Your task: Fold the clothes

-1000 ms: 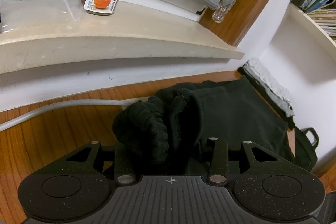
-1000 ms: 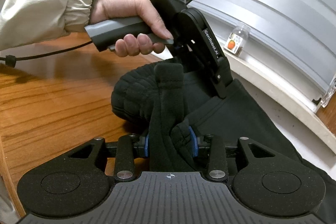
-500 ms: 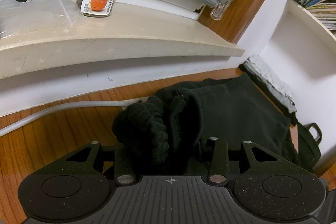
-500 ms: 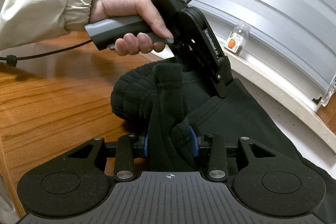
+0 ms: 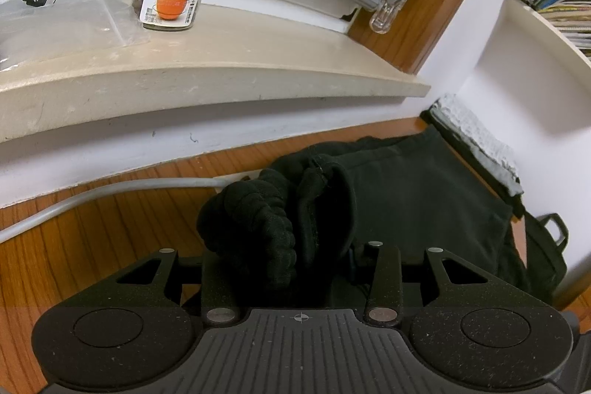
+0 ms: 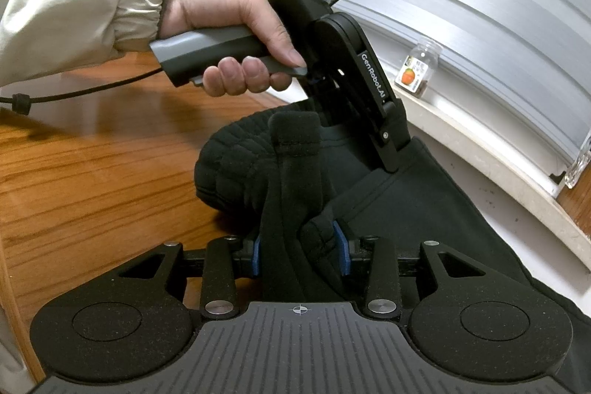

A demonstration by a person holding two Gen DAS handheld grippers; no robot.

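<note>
Two grippers, left gripper (image 5: 291, 268) and right gripper (image 6: 299, 246), clamp one black garment (image 6: 406, 209)

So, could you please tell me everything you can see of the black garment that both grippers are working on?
The black garment looks like soft knit fabric with a ribbed band bunched at one end. Most of it lies flat on the wooden table, beside the window ledge. The right gripper pinches a raised fold between its blue pads, and the left gripper is shut on the bunched ribbed part. A grey cable runs to its edge.
</note>
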